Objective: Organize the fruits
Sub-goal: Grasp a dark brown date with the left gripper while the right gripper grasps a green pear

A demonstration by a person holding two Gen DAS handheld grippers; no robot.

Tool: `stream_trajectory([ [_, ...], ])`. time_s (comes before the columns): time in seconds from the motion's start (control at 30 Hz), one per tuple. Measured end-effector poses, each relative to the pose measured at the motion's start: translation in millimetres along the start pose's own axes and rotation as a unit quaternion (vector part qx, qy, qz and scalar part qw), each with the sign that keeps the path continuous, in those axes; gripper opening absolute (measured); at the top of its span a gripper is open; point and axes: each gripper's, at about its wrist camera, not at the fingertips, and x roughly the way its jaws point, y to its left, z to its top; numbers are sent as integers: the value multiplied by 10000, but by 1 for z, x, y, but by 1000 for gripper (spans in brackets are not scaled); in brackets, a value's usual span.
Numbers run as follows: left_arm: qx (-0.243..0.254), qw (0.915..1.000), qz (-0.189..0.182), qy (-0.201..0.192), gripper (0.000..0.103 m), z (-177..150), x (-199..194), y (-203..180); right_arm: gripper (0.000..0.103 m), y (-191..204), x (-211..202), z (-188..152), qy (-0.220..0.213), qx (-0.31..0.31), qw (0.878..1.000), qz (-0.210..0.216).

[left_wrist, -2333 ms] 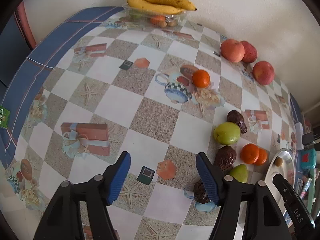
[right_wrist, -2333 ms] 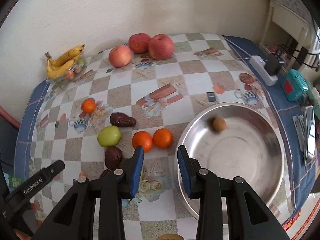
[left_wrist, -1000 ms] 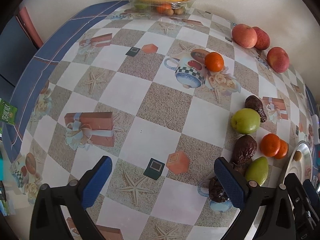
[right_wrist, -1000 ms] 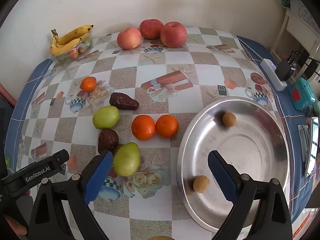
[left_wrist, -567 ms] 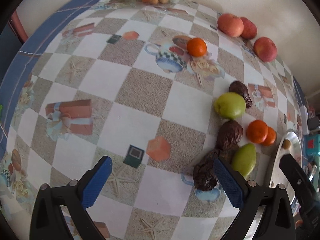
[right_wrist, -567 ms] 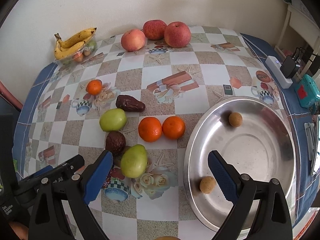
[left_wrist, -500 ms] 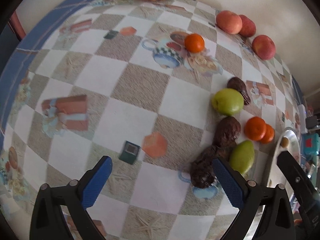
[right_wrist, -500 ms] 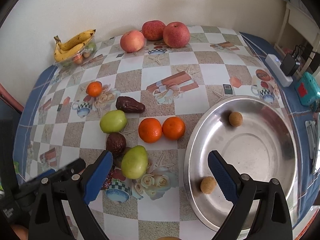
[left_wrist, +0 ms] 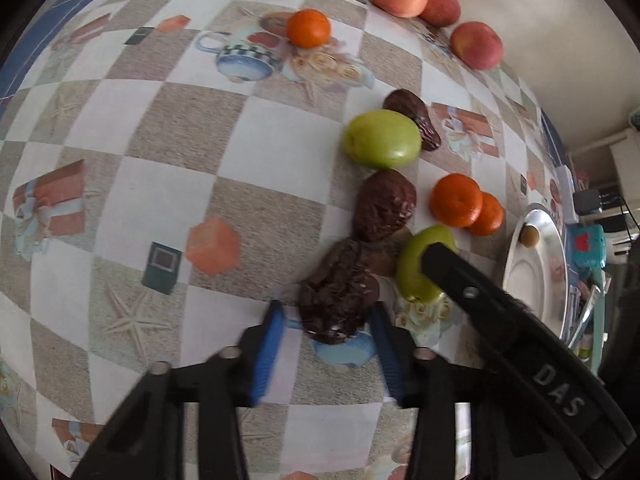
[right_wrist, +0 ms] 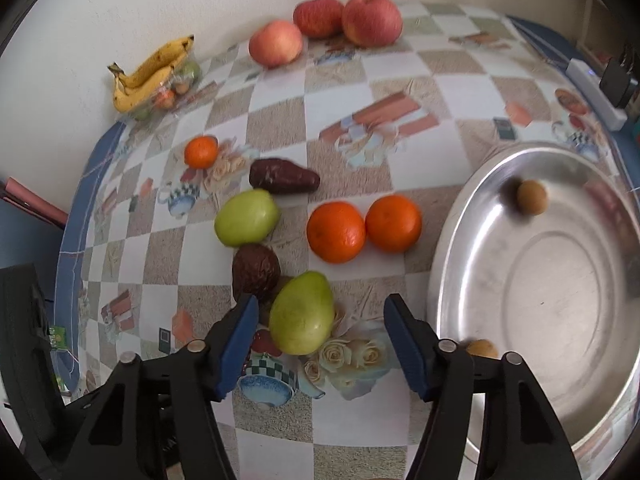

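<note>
Where half a second ago my left gripper point(left_wrist: 326, 344) stood wide and well short of the fruit, its jaws have now narrowed around the near end of the wrinkled dark fruit point(left_wrist: 340, 292) lying on the table point(left_wrist: 160, 128). A sliver of gap shows at the left pad, so I cannot tell whether they are clamped yet. This fruit's long axis runs away from me and tilts right, its far end pointing at a second dark fruit point(left_wrist: 384, 206) just beyond it. Right beside both lies the green pear point(right_wrist: 302, 312), long axis also angled up and right, narrower end away from my right gripper point(right_wrist: 318, 340). That gripper has come down over the pear since the earlier frame; its jaws stand wide apart, the pear nearer the left pad with clear space on the right side.

Further out:
- green apple point(right_wrist: 246, 217), with a third dark fruit point(right_wrist: 284, 177) behind it, long axis left to right
- two oranges point(right_wrist: 336, 231) touching, side by side
- lone small orange point(right_wrist: 201, 152)
- steel bowl point(right_wrist: 560, 420) to the right, holding two small brown fruits point(right_wrist: 531, 197)
- three red apples point(right_wrist: 372, 20) and bananas point(right_wrist: 150, 74) along the wall
</note>
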Motion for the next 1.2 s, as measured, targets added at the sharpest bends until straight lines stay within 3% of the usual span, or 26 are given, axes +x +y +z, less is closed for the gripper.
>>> stream_trajectory([
  [0.4, 76, 9999, 82, -78, 39, 3, 2, -3, 41, -4, 23, -5, 358, 396, 9967, 609],
  [0.6, -256, 9993, 125, -231, 39, 5, -8, 15, 41, -4, 21, -6, 315, 436, 9970, 560],
  [0.9, -833, 9918, 358, -898, 39, 19, -40, 46, 41, -13, 3, -3, 72, 525, 9980, 357],
  [1.2, -814, 9906, 296, -1060, 38, 24, -48, 42, 41, -22, -20, -1, -209, 552, 9981, 152],
])
